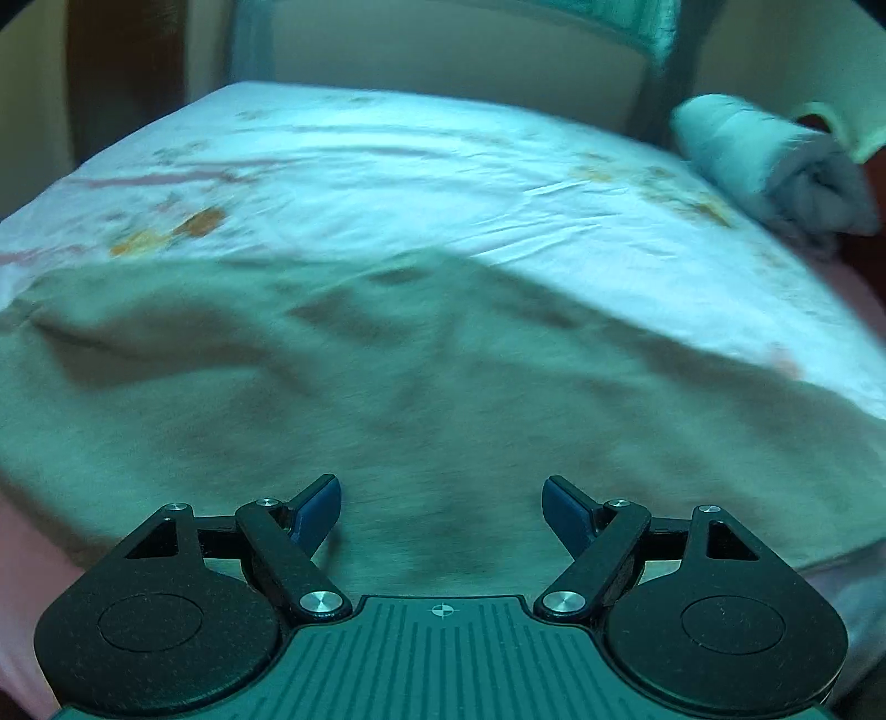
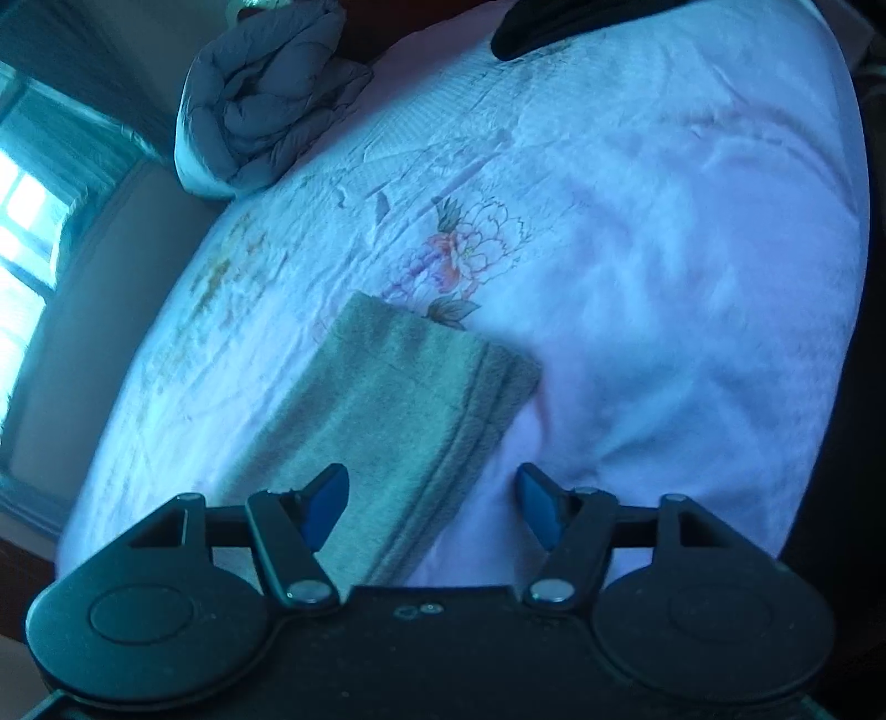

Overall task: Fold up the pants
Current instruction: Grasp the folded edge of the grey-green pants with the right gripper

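In the left wrist view, the left gripper [image 1: 441,507] is seen spread wide, with nothing between its blue pads [image 1: 318,507]. The pants [image 1: 387,387], a greyish cloth, are spread flat directly under and ahead of it, reaching well out to both sides. Beyond the pants the sheet [image 1: 387,166] with its orange print is seen, and far ahead to the right a rolled quilt [image 1: 775,166] lies near the bed's edge. The picture is blurred, so seams and edges of the cloth cannot be told here.

In the right wrist view, the right gripper [image 2: 432,507] is likewise spread, pinching nothing. One pant leg [image 2: 398,410] runs away from it, starting between the jaws nearer the left pad and ending in a hem ahead. A flower print [image 2: 459,255] is seen on the sheet just past the hem, the quilt [image 2: 266,99] far ahead to the left, and a dark thing [image 2: 554,27] at the far edge, too cut off to name.

The step in hand is judged to be the taking of a fresh hold for a fold. It would best be done by both layers being pinched at an edge, with the cloth kept flat and the edges matched.

Counted: two grippers, one pair of pants, one quilt, one sheet
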### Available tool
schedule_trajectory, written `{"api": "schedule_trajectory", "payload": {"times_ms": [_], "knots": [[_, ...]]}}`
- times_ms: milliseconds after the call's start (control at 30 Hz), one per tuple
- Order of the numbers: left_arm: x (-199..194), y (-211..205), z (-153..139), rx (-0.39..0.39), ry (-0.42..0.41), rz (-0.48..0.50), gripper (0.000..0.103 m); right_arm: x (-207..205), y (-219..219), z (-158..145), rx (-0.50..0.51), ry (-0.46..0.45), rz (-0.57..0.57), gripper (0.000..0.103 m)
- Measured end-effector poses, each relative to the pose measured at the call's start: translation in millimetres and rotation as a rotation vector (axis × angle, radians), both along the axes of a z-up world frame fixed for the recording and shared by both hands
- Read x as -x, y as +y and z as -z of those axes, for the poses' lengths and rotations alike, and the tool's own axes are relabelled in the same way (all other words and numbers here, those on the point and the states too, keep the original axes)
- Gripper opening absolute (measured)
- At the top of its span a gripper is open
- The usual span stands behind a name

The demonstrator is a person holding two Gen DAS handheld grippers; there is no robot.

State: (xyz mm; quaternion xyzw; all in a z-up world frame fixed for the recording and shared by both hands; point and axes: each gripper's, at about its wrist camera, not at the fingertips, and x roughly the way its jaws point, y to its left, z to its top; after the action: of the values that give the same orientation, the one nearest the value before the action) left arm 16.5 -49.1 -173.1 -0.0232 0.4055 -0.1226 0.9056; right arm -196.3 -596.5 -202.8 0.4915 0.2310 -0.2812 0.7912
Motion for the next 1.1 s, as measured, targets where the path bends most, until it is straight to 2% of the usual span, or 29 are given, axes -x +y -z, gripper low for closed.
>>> {"api": "schedule_trajectory", "payload": {"times_ms": [100, 200, 267, 300, 400, 500, 567, 600, 667, 767, 800, 833, 900, 1100], "knots": [[7, -38, -7, 0.026, 0.008, 0.119, 0.080, 1, -5, 5, -0.060, -0.041, 0.027, 0.023], [17, -91, -11, 0.020, -0.002, 0.269, 0.080, 2, -9, 12, -0.093, -0.054, 0.044, 0.013], [23, -125, -14, 0.026, 0.000, 0.348, 0.080, 2, -9, 11, -0.082, -0.054, 0.036, 0.014], [25, -142, -14, 0.039, 0.010, 0.383, 0.080, 2, -10, 11, -0.076, -0.048, 0.028, 0.017], [26, -178, -7, -0.009, 0.023, 0.403, 0.079, 2, -13, 13, -0.094, -0.063, 0.053, 0.021], [29, -193, 7, -0.051, 0.065, 0.415, 0.079, -4, -13, 16, -0.101, -0.055, 0.030, 0.023], [37, -198, 11, -0.080, 0.038, 0.424, 0.079, -5, -14, 15, -0.099, -0.059, 0.019, 0.026], [38, -199, 11, -0.081, 0.034, 0.427, 0.079, -4, -16, 16, -0.111, -0.068, 0.022, 0.027], [40, -198, 8, -0.035, 0.041, 0.430, 0.079, -3, -18, 19, -0.136, -0.086, 0.033, 0.028], [47, -209, 12, -0.081, 0.036, 0.464, 0.079, -5, -18, 18, -0.123, -0.082, 0.029, 0.028], [46, -211, 15, -0.086, 0.042, 0.460, 0.079, -7, -16, 17, -0.104, -0.074, 0.021, 0.024], [44, -210, 17, -0.077, 0.051, 0.449, 0.079, -7, -14, 15, -0.080, -0.065, 0.019, 0.015], [42, -212, 19, -0.074, 0.060, 0.440, 0.079, -5, -11, 10, -0.046, -0.082, 0.025, 0.006], [44, -214, 21, -0.084, 0.046, 0.445, 0.079, -10, 8, -24, 0.150, -0.114, -0.049, 0.003]]}}
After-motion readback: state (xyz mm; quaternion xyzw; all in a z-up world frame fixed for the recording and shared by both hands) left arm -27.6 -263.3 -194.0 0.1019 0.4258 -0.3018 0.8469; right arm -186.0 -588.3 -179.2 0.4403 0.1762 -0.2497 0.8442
